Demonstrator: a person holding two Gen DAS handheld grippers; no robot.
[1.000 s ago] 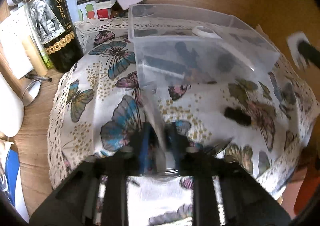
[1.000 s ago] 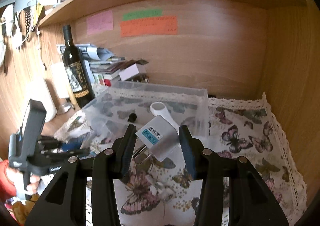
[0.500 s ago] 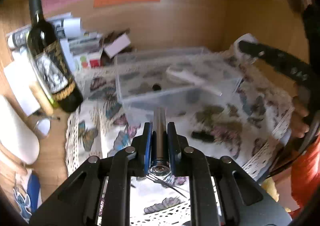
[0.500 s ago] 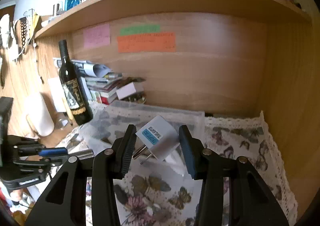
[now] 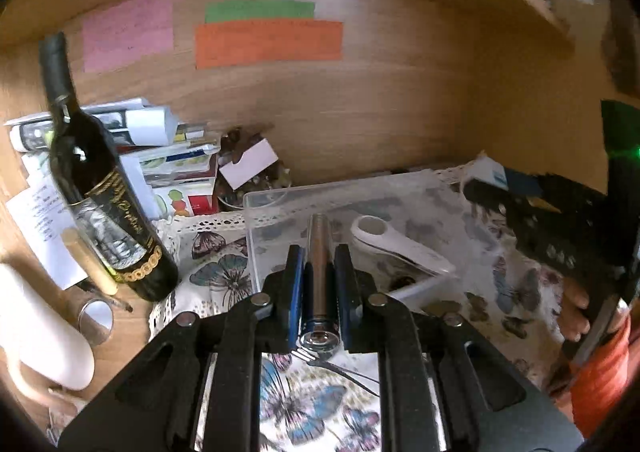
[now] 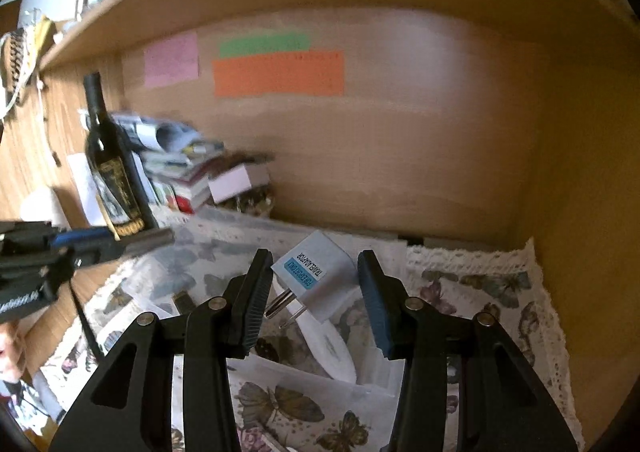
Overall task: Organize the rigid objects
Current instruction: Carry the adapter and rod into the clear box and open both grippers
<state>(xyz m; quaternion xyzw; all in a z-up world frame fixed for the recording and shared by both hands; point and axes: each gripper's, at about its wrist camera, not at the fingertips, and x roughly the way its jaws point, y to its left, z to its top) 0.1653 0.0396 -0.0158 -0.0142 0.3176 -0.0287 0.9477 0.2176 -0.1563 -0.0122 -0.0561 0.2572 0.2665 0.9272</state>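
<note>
The white travel adapter, at twelve o'clock in the right wrist view, carries a blue label printed upside down; "TRAVEL ADAPTOR" is legible and the line beside it seems to read "FOR EXPORT ONLY", though the letters are small. At nine o'clock of the left wrist view, the wine bottle has gold script on its black label, too blurred to read. The pink, green and orange paper notes on the back wall show faint writing that cannot be made out.
</note>
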